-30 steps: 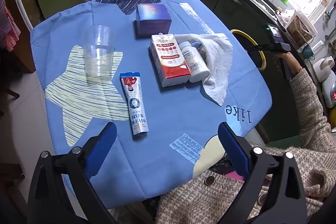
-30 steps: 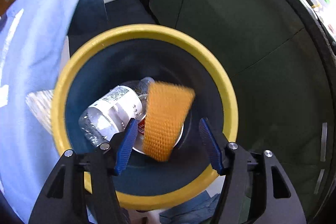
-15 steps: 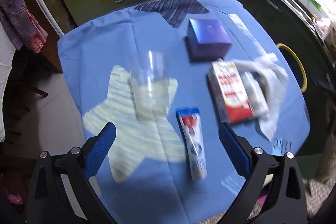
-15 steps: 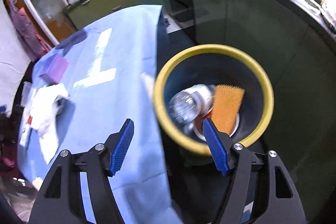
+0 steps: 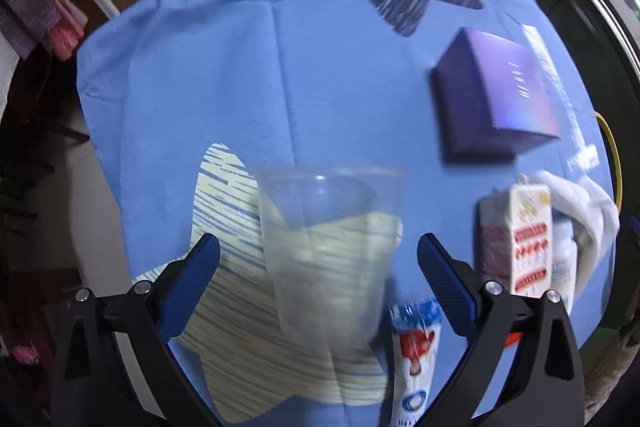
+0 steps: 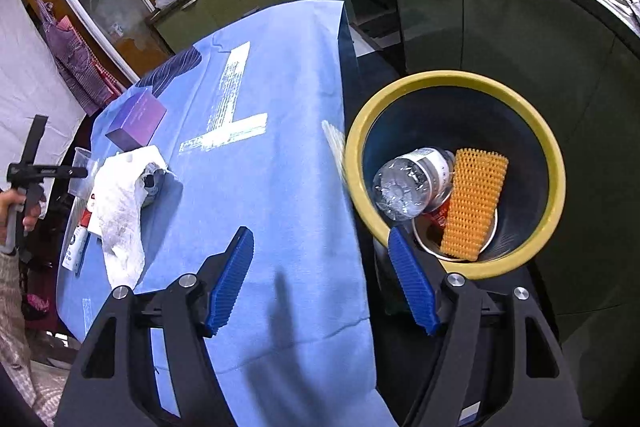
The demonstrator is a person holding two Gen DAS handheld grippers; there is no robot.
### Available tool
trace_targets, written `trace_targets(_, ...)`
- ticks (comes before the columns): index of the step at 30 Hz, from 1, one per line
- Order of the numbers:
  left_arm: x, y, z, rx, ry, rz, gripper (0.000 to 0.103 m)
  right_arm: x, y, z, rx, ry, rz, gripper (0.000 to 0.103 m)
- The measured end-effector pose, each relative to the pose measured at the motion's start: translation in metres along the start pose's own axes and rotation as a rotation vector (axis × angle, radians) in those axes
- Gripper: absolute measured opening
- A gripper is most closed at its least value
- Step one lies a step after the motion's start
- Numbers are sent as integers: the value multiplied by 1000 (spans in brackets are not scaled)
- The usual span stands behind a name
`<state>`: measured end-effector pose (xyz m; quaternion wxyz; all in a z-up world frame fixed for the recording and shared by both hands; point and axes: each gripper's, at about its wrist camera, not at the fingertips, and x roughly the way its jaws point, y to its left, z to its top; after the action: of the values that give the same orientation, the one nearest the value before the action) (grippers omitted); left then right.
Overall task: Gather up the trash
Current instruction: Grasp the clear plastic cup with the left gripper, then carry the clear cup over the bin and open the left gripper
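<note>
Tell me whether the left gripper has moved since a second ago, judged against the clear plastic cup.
Yes. The left gripper has closed in on the clear plastic cup, which now stands between its open jaws instead of far ahead on the table.

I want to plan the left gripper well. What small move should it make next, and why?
Probably lower the left gripper a little further and close it on the clear plastic cup. The cup stands upright on the blue tablecloth between the open jaws, but the pads do not touch it yet, and nothing blocks the way.
</note>
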<state>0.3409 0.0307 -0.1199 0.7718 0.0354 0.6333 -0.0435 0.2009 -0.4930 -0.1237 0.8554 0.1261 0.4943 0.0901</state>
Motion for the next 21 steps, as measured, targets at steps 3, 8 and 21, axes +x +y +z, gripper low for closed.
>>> trace_targets(3,7,5,7,-22,19,-13,94,6,1,-1,2,9,6,70)
trace_targets(8,11,11,15,-40,22,-26,84,11,2,-2,1,21,11,70)
trace_targets(21,9,5,7,-31,56,-47,58,12,5,-8,-1,21,30,70)
